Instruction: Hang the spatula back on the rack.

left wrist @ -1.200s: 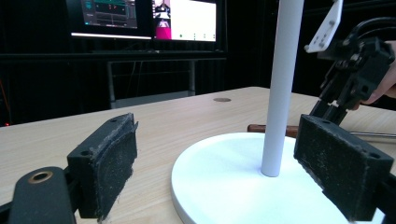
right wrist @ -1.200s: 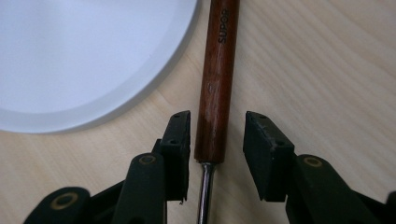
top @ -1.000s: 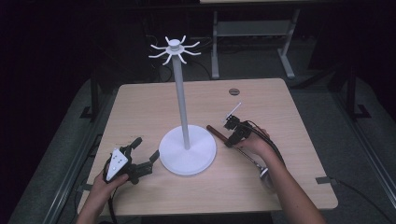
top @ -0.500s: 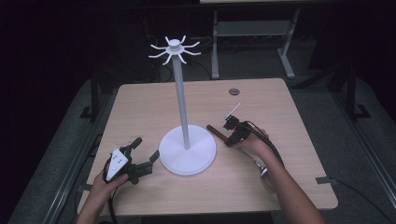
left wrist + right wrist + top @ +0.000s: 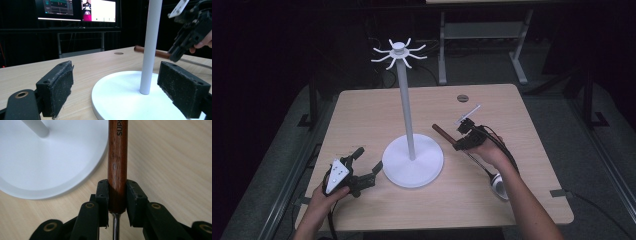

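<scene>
Light wooden table (image 5: 377, 110) is set with one tall white metal stand (image 5: 406, 120), round base plate near the table's middle, thin pole rising to a crown of curved white hooks (image 5: 399, 53). The stand is likely placed centrally so both hands can reach it; the hooks suggest the utensil is meant to be hung there.

Left gripper (image 5: 363, 165), black, two-jawed, is held low just beside the base plate's left edge. In the left gripper view its padded jaws stand wide apart, nothing gripped, the base rim and pole (image 5: 149, 45) seen between them. Judged as standing ready to steady the base, though contact with the plate cannot be told.

Right gripper (image 5: 458, 144) is held to the right of the pole, above the tabletop. Its jaws have just been closing and are now clamped on the dark reddish-brown wooden handle (image 5: 117, 165) of a long metal ladle or spoon (image 5: 498, 184). The grip is taken at the handle's lower end, next to the steel shank, probably so the free handle tip stays clear for hooking.

The handle end is pointed toward the pole; the shiny bowl lies near the right forearm, close to the table's front right, whether resting on the wood or just lifted cannot be told.
</scene>
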The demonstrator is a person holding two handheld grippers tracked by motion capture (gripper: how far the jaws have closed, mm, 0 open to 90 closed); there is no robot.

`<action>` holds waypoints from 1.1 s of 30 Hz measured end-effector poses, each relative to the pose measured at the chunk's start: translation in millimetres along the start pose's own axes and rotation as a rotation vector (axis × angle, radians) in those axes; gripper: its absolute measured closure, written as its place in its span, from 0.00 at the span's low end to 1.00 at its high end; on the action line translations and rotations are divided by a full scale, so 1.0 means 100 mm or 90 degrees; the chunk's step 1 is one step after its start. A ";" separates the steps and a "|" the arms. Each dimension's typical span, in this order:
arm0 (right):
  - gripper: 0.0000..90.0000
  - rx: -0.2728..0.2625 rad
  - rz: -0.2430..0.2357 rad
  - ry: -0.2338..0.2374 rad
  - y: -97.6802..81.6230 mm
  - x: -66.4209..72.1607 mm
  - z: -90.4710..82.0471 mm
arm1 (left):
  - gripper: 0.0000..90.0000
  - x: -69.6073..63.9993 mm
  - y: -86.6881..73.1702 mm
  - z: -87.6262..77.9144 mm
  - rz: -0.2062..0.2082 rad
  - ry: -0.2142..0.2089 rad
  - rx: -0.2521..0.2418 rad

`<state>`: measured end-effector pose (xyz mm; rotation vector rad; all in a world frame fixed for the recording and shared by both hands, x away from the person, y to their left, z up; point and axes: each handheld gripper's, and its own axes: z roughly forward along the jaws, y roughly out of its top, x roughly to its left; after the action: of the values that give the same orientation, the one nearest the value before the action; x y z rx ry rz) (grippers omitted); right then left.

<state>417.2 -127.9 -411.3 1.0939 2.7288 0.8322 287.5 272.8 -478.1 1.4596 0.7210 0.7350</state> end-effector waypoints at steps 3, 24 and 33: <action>0.81 -0.029 0.004 0.010 0.00 0.00 -0.10 | 0.14 0.00 0.00 0.00 0.000 0.000 0.000; 0.82 -0.225 -0.009 0.026 -0.03 0.04 -0.70 | 0.14 0.00 0.00 0.00 0.001 -0.001 0.000; 0.82 -0.295 -0.022 0.034 -0.04 0.09 -0.94 | 0.14 0.00 0.00 0.00 -0.002 -0.001 -0.003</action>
<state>382.8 -166.9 -332.7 0.9302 2.3953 1.4089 287.6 272.2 -478.1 1.4550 0.7192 0.7325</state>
